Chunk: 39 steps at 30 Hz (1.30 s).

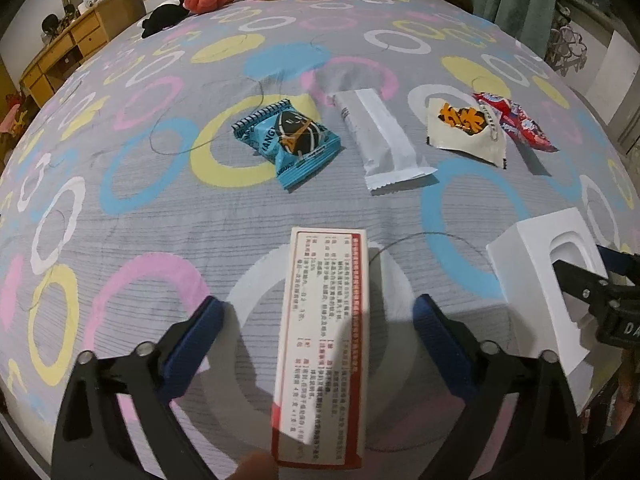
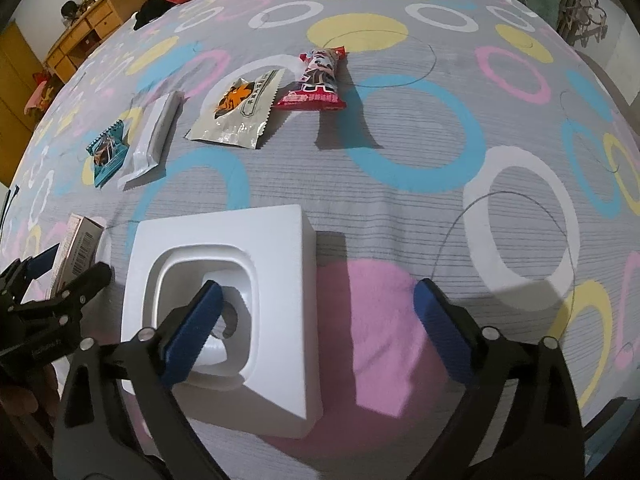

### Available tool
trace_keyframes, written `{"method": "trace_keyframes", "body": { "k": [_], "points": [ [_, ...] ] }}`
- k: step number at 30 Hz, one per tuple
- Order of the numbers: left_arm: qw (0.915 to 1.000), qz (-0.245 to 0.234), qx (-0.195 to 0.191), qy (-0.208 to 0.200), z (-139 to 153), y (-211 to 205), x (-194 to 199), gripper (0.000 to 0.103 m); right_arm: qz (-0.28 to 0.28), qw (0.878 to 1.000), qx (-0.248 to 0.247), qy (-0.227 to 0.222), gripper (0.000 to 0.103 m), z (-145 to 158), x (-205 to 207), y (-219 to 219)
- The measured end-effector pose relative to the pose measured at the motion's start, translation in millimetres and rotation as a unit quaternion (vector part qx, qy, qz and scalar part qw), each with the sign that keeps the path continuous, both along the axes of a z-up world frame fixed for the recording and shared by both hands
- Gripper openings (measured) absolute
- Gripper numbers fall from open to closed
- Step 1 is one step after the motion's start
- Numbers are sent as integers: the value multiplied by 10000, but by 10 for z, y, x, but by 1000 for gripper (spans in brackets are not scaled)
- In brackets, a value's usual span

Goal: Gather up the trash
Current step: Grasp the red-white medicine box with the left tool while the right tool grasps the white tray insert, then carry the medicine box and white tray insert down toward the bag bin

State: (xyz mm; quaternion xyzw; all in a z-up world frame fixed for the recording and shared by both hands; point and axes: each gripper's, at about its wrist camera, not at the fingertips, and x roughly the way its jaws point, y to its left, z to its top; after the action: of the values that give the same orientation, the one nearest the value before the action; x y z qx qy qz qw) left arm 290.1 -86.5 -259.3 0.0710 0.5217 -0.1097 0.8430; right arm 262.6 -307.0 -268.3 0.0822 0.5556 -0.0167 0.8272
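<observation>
Grey ring-patterned bedspread point(image 1: 120, 240); wooden desk point(image 1: 68, 52) beside bed.

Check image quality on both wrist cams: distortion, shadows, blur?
Left wrist view: heavy fisheye bowing of the circle-patterned grey bedspread, dark corners; the red-bordered white carton is sharp between the open left gripper, with a soft blurred patch at its bottom edge. Right wrist view: same bowing; the moulded white foam block and red snack wrapper cast hard shadows to the right; no glare.
</observation>
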Motion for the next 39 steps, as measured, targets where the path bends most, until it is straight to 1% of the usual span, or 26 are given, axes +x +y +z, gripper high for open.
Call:
{"method": "trace_keyframes", "body": {
  "k": [1,2,3,4,5,6,8,10,12,15,25,29,39],
  "points": [
    [10000,-17,0,-14,9,-13,-5,87,28,10000,-9,-15,87,8,-8,13],
    [10000,-38,-9,-25,16,-20,-15,81,59,10000,-6,-36,80,22,-17,22],
    [10000,-56,-35,-27,22,-27,-26,68,90,9999,17,-55,65,33,-29,32],
    [9999,-68,-94,-52,53,-40,-41,60,135,9998,106,-112,53,56,-43,40],
    [9999,-74,-111,-76,77,-44,-50,36,194,9993,300,-145,28,80,-51,48],
    [9998,-65,-152,-81,103,-39,-54,33,159,9995,224,-131,26,99,-57,57],
    [9996,-29,-289,-7,111,-15,-41,33,194,9997,136,-115,25,104,-54,87],
    [9993,29,-381,29,116,4,-30,33,161,9997,179,-98,25,104,-49,71],
    [9992,15,-407,28,130,1,-39,33,143,9996,192,-127,21,136,-50,70],
    [9989,-27,-470,-10,178,-3,-67,33,128,9996,169,-180,19,193,-58,105],
    [9974,-22,-710,-152,353,63,-95,33,84,9993,-102,-338,19,339,-115,183],
    [9968,-6,-787,-156,393,115,-110,33,-14,9992,-78,-397,19,411,-188,164],
    [9949,-185,-931,-338,594,145,-249,33,-104,9974,-134,-702,19,702,-443,197]
  ]
}}
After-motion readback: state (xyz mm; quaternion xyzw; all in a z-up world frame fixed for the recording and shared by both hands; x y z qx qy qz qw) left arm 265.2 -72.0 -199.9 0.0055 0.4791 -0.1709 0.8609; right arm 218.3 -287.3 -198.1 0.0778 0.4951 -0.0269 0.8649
